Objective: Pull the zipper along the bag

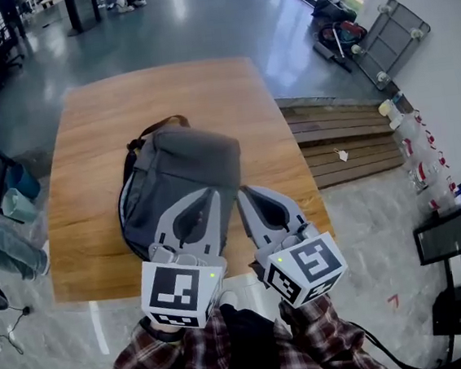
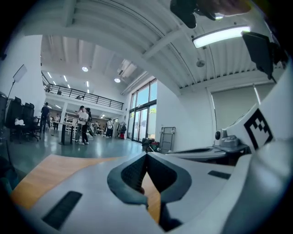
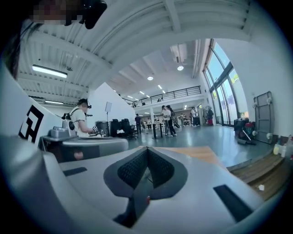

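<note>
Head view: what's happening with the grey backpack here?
A person holds a two-jaw gripper in each hand over the near end of a grey fabric backpack, which lies on a light wooden table. The left gripper and right gripper are both shut with nothing between their jaws. Both gripper views look out level with no bag in sight, so neither seems to be gripping any part of it. No pulling looks under way yet.

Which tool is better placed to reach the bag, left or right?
Probably left: the left tool hangs over the grey bag, while the right tool is beside its right edge. Both are shut and empty.
</note>
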### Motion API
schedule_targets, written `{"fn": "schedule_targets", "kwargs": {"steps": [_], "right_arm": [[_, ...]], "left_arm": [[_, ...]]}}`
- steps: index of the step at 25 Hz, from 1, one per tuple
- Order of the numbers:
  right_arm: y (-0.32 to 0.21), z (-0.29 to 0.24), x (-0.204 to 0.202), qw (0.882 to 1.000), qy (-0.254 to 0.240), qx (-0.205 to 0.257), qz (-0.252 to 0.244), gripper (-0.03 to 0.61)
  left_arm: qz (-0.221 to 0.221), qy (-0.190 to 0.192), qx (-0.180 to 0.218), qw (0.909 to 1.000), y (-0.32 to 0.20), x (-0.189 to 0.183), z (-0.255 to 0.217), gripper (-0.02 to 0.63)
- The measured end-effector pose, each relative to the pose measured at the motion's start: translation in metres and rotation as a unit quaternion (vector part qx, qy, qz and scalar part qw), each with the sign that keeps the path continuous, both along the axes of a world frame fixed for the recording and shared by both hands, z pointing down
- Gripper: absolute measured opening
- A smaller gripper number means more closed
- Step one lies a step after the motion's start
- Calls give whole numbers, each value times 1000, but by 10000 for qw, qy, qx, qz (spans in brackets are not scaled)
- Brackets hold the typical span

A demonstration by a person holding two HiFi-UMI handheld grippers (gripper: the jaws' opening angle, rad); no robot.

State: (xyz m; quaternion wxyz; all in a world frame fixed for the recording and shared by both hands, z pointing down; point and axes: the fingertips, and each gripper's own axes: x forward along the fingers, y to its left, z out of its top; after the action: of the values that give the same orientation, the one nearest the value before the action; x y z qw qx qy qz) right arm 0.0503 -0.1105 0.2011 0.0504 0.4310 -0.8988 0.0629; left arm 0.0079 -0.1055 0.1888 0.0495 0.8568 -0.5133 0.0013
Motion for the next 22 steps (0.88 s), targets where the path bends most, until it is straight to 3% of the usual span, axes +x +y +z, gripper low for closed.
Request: {"fn": "schedule_targets", "kwargs": {"steps": [5,22], "right_arm": [[8,-16,-12,9993,136,285,-175,11],[9,-5,-22,9991,137,73,-388,9]], "left_arm": [[-78,13,160,9998,1,-6,-13,8],[-288,-270,74,9992,1,-20,-8,8]]}}
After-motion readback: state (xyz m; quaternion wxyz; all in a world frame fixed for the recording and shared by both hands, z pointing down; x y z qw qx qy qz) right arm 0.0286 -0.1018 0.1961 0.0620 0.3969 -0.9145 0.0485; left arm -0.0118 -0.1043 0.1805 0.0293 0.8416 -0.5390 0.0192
